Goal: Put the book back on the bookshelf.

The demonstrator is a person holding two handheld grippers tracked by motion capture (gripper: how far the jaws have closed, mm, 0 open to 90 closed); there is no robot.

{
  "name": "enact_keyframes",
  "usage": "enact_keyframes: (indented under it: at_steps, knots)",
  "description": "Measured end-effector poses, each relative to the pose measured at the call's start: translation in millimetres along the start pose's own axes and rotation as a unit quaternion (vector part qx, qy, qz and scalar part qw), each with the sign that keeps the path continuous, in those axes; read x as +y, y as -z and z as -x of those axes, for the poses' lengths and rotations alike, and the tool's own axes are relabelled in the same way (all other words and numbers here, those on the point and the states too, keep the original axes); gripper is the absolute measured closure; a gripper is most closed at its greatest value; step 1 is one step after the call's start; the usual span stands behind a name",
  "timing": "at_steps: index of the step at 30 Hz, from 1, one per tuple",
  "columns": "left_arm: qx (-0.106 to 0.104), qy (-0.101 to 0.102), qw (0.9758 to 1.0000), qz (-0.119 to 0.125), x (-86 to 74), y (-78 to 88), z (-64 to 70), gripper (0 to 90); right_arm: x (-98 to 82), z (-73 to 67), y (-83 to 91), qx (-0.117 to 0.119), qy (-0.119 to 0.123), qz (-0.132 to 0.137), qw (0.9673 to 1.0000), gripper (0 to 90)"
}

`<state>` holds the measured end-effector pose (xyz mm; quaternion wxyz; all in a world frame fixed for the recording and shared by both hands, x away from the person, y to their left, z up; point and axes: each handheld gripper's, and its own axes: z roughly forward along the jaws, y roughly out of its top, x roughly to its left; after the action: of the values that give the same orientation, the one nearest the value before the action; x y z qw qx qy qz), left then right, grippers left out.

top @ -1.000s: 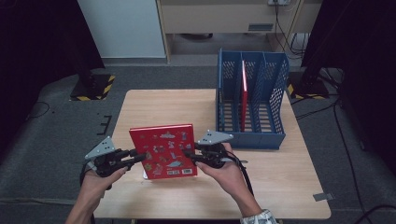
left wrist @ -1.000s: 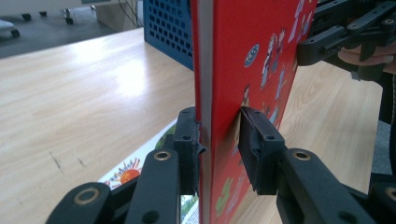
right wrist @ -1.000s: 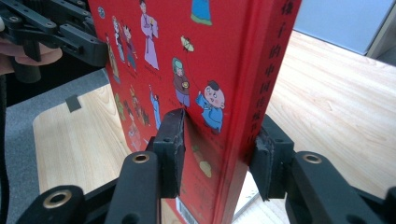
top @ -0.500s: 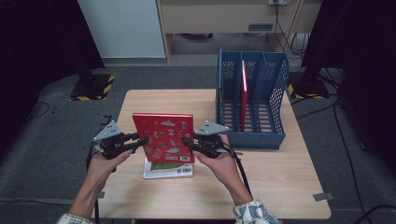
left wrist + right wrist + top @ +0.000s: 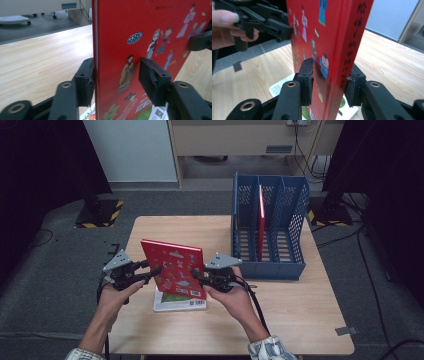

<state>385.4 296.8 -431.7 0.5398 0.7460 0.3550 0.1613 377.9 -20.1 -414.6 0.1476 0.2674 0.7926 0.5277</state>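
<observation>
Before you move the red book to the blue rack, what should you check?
1. Right tongs hold the book tight: ok, both pads press on it by the spine.
2. Left tongs are clear of the book: cannot tell. Their jaws have just been opening, but the book is between them and one pad looks very close.
3. Book is lifted: ok, it stands upright above a flat book on the table.
4. Rack has room: ok, one thin book stands inside, and the slots beside it look empty.
5. Way to the rack is free: ok, bare table lies between.
</observation>
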Motion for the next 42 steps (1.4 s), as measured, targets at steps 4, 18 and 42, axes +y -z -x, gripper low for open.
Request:
enact_keyframes:
  at_steps: [4, 18, 42]
  knots:
    - [0.002, 0.0, 1.0, 0.002, -2.6, -1.3, 1.3, 39.9, 2.2, -3.9, 0.0, 0.005, 0.003, 0.004, 1.0, 61.8]
    - [0.024, 0.007, 0.9996, -0.012, -24.6, -5.6, 4.7, 33.5, 6.9, -7.5, -3.9, 0.018, 0.007, 0.008, 0.9998, 59.5]
    - [0.059, -0.004, 0.9982, -0.012, -28.9, -7.3, 10.6, 47.3, 9.3, -15.6, -7.2, 0.02, 0.016, 0.019, 0.9995, 70.6]
